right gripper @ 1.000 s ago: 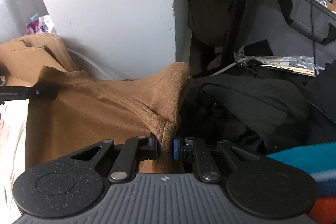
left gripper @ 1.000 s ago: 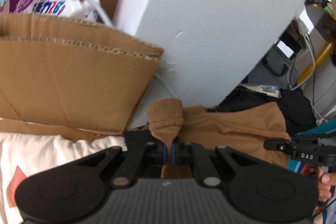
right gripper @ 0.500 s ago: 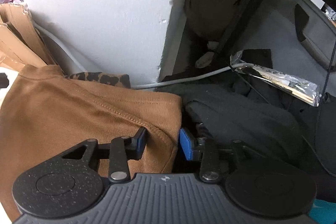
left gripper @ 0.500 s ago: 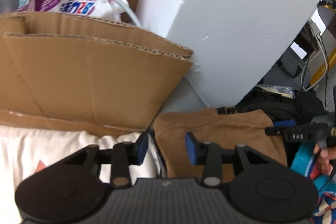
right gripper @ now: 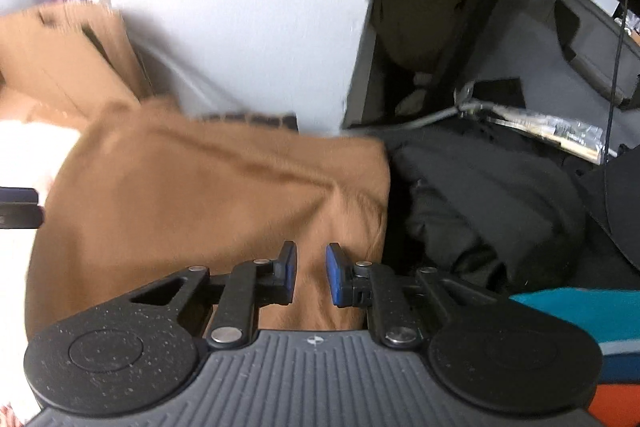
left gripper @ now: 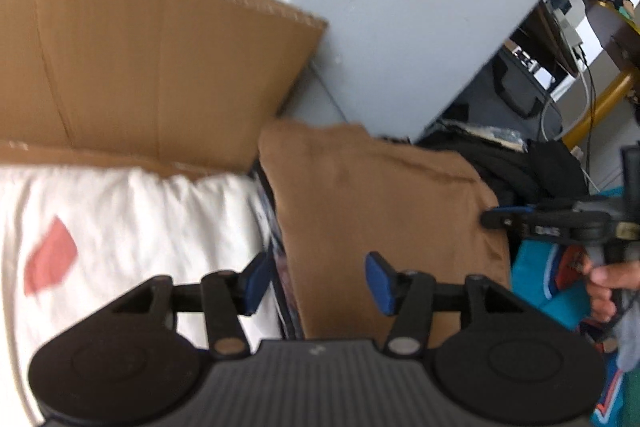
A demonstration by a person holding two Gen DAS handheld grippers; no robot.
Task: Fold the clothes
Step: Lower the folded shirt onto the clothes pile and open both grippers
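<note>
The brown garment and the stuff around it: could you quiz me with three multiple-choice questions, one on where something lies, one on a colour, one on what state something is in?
1. What lies right beside the brown garment on its left in the left wrist view?
A. a white cloth with a pink patch
B. a metal pan
C. a green towel

2. What colour are the pads on the gripper fingers?
A. red
B. yellow
C. blue

3. How is the brown garment lying?
A. hanging from a hook
B. folded flat on the pile
C. rolled into a ball

Answers:
1 A, the white cloth sits next to it, below the cardboard.
2 C, blue pads show on the left gripper and on the right gripper.
3 B, it lies flat with straight edges, and neither gripper is pinching it.
</note>
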